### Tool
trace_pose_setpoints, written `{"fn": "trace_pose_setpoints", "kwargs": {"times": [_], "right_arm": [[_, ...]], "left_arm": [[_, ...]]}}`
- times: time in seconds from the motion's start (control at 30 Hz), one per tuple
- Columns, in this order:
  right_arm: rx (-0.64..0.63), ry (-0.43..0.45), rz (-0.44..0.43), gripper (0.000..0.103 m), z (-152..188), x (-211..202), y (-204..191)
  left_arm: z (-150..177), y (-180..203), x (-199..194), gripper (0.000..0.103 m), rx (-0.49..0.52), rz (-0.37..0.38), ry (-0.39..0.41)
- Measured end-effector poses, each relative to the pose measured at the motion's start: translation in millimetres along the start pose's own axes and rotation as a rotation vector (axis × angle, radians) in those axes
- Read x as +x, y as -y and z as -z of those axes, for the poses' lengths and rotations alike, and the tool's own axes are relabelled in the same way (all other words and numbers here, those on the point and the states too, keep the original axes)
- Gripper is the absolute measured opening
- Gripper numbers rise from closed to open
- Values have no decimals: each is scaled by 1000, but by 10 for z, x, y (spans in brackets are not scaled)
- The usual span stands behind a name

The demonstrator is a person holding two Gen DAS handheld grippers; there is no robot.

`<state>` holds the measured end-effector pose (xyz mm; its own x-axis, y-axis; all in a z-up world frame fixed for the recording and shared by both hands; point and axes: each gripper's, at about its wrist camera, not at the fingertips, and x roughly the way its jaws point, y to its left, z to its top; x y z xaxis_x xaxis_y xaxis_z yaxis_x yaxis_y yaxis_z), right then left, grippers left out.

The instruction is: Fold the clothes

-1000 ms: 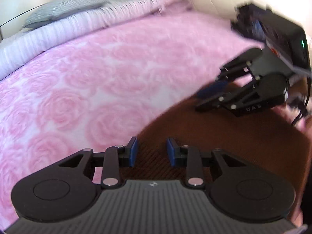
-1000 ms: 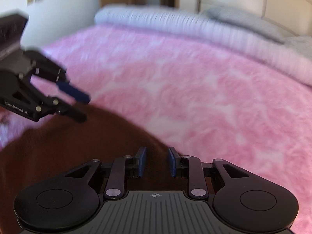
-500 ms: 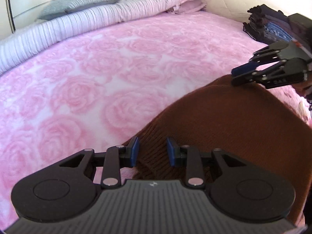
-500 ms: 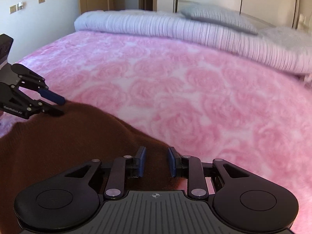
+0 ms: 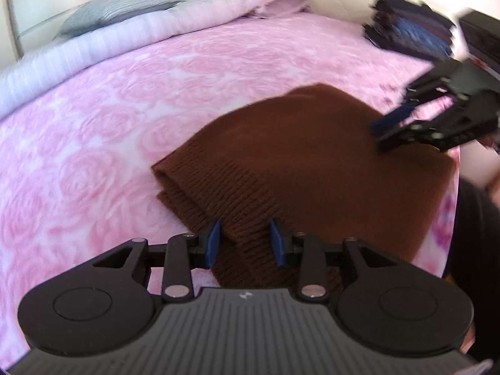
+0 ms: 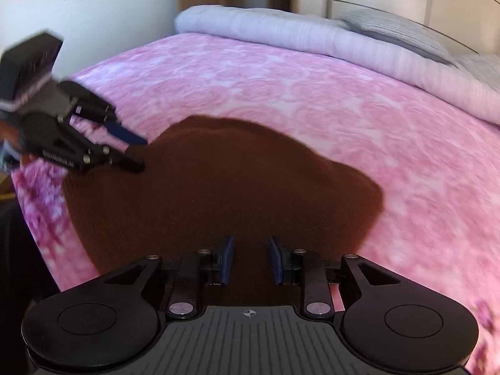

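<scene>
Brown knit sweater (image 5: 312,156) folded; both grippers (image 5: 245,243) (image 6: 251,261) spread apart, holding nothing (ribbed hem between left fingers): press flat.

A folded brown sweater (image 5: 312,162) lies on the pink rose bedspread (image 5: 109,118), left gripper (image 5: 245,243) parted above its ribbed hem.
</scene>
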<state>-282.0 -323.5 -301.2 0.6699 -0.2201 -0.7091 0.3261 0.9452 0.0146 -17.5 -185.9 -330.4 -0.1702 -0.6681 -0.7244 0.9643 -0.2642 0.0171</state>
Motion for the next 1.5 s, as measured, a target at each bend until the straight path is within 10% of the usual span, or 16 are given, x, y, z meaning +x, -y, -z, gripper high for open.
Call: {"fn": "trace_pose_setpoints", "kwargs": {"times": [1.1, 1.5], "right_arm": [[-49, -44, 72, 37, 502, -660, -554], [-290, -87, 162, 59, 699, -601, -936]], "left_arm": [[485, 658, -591, 31, 130, -83, 8], [659, 1151, -593, 39, 431, -138, 35]]}}
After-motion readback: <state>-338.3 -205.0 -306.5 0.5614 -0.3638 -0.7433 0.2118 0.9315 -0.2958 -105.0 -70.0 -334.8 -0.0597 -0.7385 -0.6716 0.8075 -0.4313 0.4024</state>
